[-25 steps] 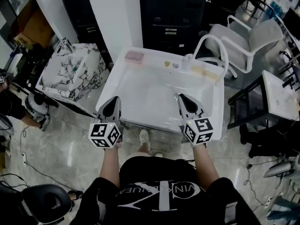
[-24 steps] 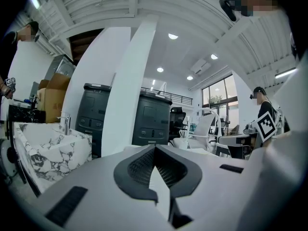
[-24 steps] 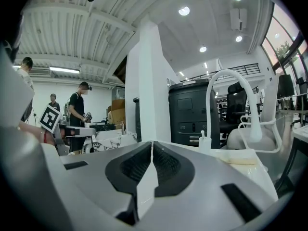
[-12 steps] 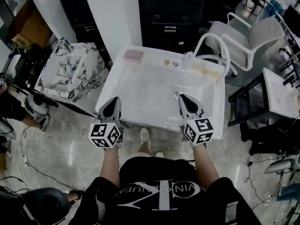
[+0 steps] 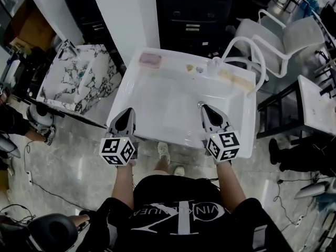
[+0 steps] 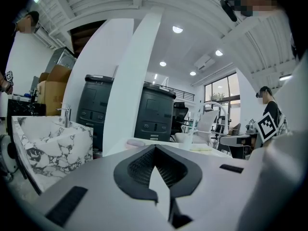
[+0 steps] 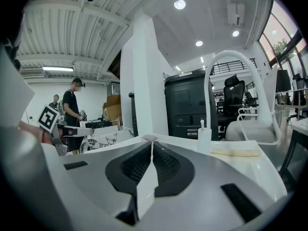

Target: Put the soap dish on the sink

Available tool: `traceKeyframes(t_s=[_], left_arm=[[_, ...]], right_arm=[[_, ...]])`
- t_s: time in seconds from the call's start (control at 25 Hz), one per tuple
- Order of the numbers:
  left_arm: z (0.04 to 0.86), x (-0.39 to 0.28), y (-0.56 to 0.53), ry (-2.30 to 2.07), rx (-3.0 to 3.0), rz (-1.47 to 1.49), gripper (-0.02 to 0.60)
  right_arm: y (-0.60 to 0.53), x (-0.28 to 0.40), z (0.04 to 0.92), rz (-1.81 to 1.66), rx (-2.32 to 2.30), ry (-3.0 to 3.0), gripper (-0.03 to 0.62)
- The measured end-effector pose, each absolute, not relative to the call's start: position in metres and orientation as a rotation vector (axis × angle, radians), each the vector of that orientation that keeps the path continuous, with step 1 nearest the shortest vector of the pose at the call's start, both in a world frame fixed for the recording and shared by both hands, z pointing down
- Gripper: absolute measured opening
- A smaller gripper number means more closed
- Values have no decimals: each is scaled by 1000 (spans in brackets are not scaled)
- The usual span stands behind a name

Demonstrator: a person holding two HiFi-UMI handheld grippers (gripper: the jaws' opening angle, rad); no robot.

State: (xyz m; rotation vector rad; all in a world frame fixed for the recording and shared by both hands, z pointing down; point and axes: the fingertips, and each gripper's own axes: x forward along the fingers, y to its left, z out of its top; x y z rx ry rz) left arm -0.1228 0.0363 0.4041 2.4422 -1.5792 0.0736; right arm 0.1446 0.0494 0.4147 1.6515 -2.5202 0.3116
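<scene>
The head view looks steeply down from above the person onto the white rectangular sink basin [image 5: 173,101], close enough that it fills the middle. The left gripper [image 5: 127,112] and right gripper [image 5: 203,108] sit at the sink's near edge. Each gripper view sits low behind its own jaws, nearly level, and faces the far side, one on the left and one on the right. All three views share the tall black cabinets [image 5: 197,14]. The head and left gripper views share the pink soap dish [image 5: 149,60] and the white black-veined marble basin [image 5: 79,80] at left. The head and right gripper views share the white arched tube [image 7: 231,61] at far right.
</scene>
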Motion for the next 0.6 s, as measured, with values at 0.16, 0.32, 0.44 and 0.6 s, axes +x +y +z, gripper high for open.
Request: traceKeyframes(t_s=[0.16,0.32,0.44,0.6], left_arm=[[408,-127,25,-1581,2436,84,14],[409,-128,15,-1578,2434,92,14],[408,-129,9,-1577,2437,99,14],[410,-128,3,-1571,2441,113,14]], right_arm=[[38,142,419,314,1653,-2511,31],[28,139,421,318,1650,-2505,31],[23,137,423,325,1646,-2503,31],[16,136,427,339,1643,-2494,31]])
